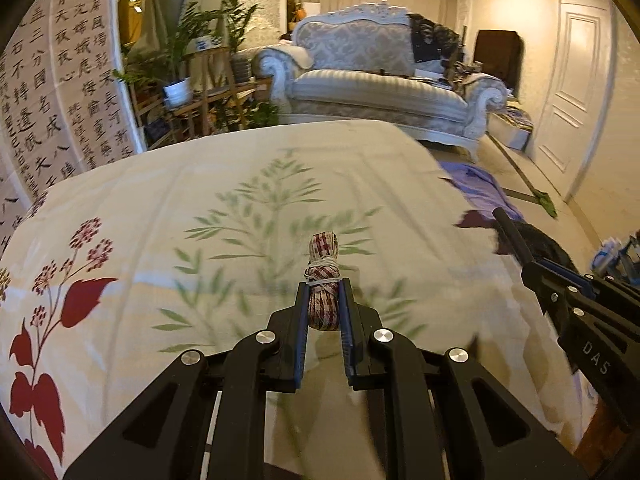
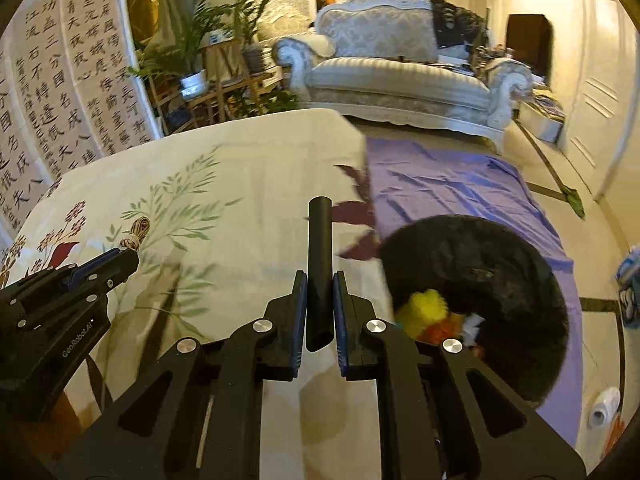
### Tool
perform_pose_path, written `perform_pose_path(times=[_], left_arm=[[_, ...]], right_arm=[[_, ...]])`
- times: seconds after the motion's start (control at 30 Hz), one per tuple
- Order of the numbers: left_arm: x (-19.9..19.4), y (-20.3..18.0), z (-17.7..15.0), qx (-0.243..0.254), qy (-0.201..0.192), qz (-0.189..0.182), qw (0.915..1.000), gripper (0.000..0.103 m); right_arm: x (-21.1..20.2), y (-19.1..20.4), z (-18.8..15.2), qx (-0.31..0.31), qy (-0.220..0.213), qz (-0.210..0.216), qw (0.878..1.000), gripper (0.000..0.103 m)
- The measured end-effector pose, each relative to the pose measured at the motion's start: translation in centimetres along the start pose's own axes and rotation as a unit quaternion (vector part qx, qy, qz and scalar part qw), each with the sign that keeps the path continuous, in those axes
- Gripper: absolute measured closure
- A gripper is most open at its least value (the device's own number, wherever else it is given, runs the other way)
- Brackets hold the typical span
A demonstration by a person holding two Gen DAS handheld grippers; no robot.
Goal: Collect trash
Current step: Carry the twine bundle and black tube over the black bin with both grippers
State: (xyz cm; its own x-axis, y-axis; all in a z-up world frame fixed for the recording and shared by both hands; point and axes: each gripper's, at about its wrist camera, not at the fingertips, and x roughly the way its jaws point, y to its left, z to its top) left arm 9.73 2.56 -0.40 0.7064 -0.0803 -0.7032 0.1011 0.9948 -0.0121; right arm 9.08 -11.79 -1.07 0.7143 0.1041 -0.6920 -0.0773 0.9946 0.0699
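On the far left a wall panel of Chinese calligraphy [image 1: 60,92] stands behind potted plants [image 1: 188,52] on wooden stands. Before them spreads the worktop under a cream cloth [image 1: 224,200] printed with red flowers and green leaves. Over that cloth, the left tongs [image 1: 323,304] are closed on a bundle of red-and-white checked ribbon [image 1: 323,280] tied round with pale string, the bundle standing up between the 2 blue-lined fingers. In the right wrist view the same tongs [image 2: 124,254] show at the left with the ribbon poking out at their tip. The right tongs [image 2: 320,296] pinch a black tube [image 2: 320,264], upright between the pads, held above the cloth near the worktop's right edge. Just right of it, below the edge, a black bag [image 2: 488,276] gapes open on a purple sheet [image 2: 448,188], with yellow and orange scraps [image 2: 426,312] inside. Beyond stands a pale ornate sofa [image 2: 400,64], and a white door [image 1: 576,80] on the right.
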Motion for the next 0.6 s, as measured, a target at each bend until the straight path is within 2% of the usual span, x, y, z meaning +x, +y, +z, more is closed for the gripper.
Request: perform_pose_path(times=[0.3,0.6], left_arm=[[0.1,-5.6,0.3,0.036,-0.006,-0.037,0.9986,0.087],[0.4,-10.5,0.8,0.069,-0.013,-0.065,0.9954,0.087]], right_arm=[[-2.0,-5.1,-1.1,0.038,-0.015,-0.045,0.998,0.09],[-2.9,-9.0,-1.6,0.07,-0.024,-0.073,0.995,0.09]])
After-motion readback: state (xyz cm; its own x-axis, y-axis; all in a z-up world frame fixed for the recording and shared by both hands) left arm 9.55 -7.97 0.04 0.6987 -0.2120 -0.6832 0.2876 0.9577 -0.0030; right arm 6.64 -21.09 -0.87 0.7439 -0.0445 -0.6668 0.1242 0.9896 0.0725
